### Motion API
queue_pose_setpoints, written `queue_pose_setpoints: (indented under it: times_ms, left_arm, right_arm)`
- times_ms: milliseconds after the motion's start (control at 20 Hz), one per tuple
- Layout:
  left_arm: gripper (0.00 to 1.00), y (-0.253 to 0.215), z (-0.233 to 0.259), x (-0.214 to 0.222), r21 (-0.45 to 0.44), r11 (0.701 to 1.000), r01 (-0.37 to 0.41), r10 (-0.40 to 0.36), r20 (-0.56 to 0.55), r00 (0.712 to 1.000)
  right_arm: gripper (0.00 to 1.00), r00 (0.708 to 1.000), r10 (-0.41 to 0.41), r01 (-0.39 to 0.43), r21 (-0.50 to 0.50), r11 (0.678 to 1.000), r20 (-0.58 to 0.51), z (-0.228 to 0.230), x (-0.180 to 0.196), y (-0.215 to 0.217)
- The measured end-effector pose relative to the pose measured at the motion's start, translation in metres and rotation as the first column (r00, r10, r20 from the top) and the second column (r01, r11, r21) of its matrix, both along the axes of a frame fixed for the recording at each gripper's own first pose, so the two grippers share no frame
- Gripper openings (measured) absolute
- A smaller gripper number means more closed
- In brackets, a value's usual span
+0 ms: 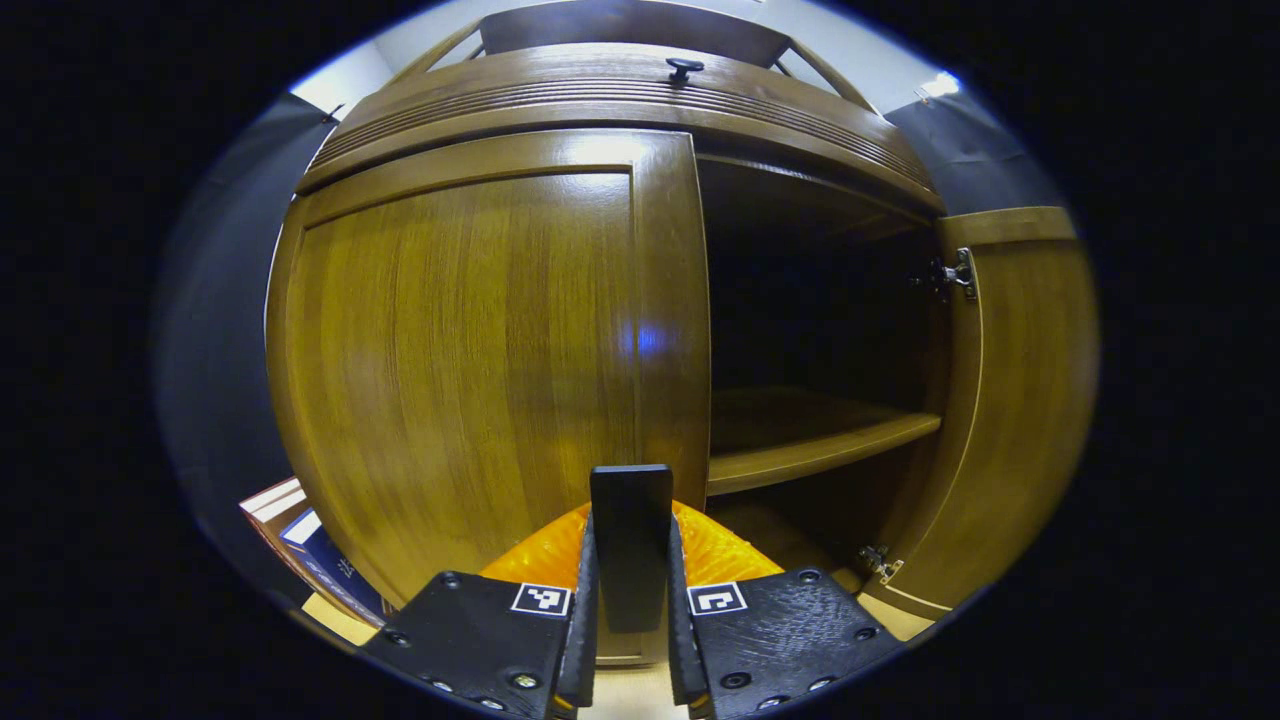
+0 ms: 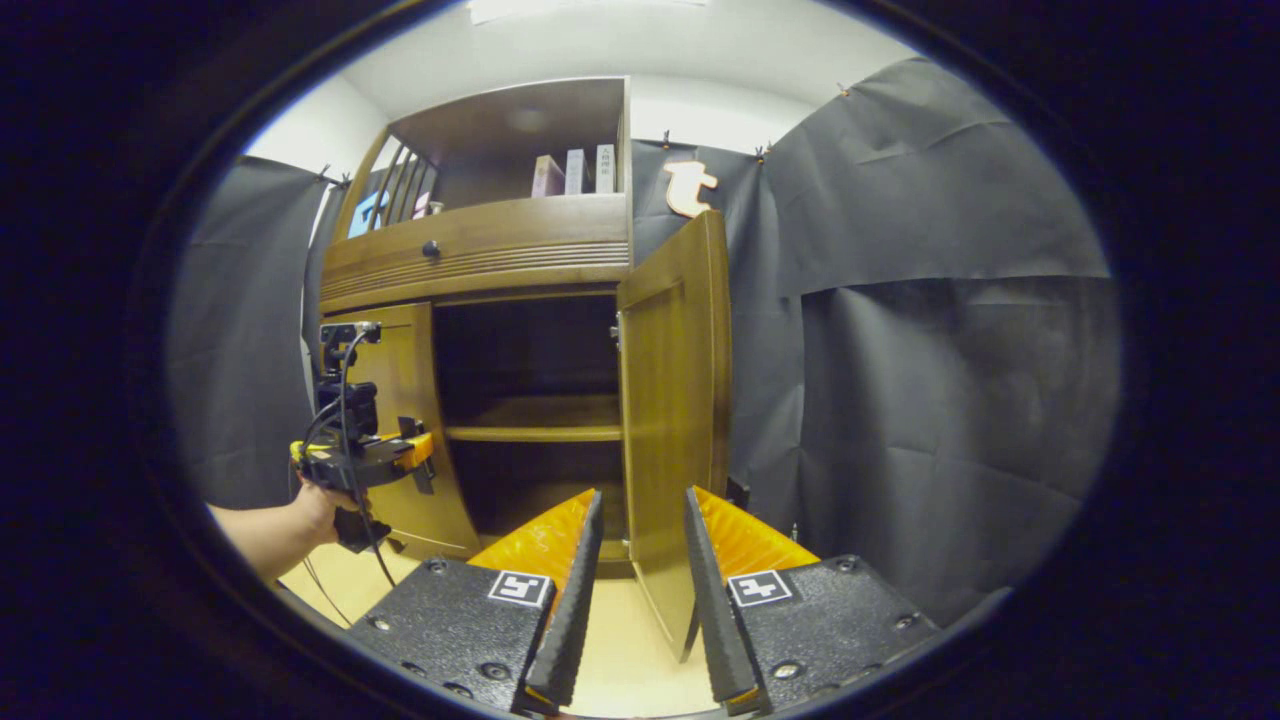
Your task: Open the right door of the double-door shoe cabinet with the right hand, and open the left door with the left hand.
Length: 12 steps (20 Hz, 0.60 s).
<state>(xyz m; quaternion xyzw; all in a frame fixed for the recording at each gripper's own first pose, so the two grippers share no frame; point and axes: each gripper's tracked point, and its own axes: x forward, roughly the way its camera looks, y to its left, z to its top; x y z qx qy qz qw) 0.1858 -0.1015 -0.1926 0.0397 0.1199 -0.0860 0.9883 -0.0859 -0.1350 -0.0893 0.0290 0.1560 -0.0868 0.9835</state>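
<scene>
The shoe cabinet (image 2: 480, 250) stands against the wall. Its right door (image 2: 670, 420) is swung wide open, so the shelf (image 2: 535, 425) inside is visible. The left door (image 1: 480, 370) is closed. The left gripper (image 1: 630, 560) is close in front of this door, and its fingers hold a dark upright handle (image 1: 630, 520) between them. The right gripper (image 2: 640, 590) is farther back, near the open door, its fingers apart and empty.

Two doors (image 2: 672, 420), one cabinet (image 2: 480, 250), two claws (image 2: 635, 600).
</scene>
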Motion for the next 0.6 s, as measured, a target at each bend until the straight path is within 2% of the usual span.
queue_pose_setpoints:
  times_ms: [100, 150, 200, 250, 400, 500, 550, 600]
  left_arm:
    - [0.28, 0.001, 0.001, -0.006, -0.014, 1.0, -0.004, 0.004, -0.007, 1.0]
    - [0.37, 0.002, 0.0, -0.011, -0.019, 1.0, -0.007, 0.006, -0.011, 1.0]
    - [0.37, 0.003, 0.001, -0.015, -0.022, 1.0, -0.009, 0.009, -0.012, 1.0]
    - [0.29, 0.004, 0.001, -0.02, -0.02, 1.0, -0.011, 0.011, -0.016, 1.0]
    - [0.28, 0.009, 0.002, -0.033, -0.016, 1.0, -0.021, 0.021, -0.023, 1.0]
    - [0.29, 0.012, 0.004, -0.043, -0.026, 0.999, -0.026, 0.025, -0.031, 0.999]
    - [0.36, 0.014, 0.004, -0.048, -0.029, 0.999, -0.028, 0.027, -0.035, 0.999]
    - [0.36, 0.016, 0.005, -0.052, -0.029, 0.999, -0.029, 0.028, -0.037, 0.999]
  right_arm:
    - [0.53, 1.0, 0.011, -0.011, 0.005, 1.0, 0.0, -0.001, 0.003, 0.004]
    - [0.53, 1.0, 0.017, -0.018, 0.007, 1.0, 0.002, -0.001, 0.005, 0.007]
    - [0.53, 1.0, 0.025, -0.025, 0.007, 1.0, 0.004, -0.001, 0.007, 0.009]
    - [0.53, 0.999, 0.035, -0.035, 0.008, 0.999, 0.006, -0.001, 0.007, 0.012]
    - [0.53, 0.998, 0.058, -0.059, 0.011, 0.998, 0.005, -0.003, 0.011, 0.019]
    - [0.52, 0.997, 0.08, -0.081, 0.014, 0.997, 0.006, -0.002, 0.013, 0.025]
    - [0.52, 0.996, 0.09, -0.09, 0.014, 0.996, 0.006, -0.003, 0.014, 0.028]
    - [0.53, 0.995, 0.101, -0.101, 0.014, 0.995, 0.008, -0.002, 0.014, 0.031]
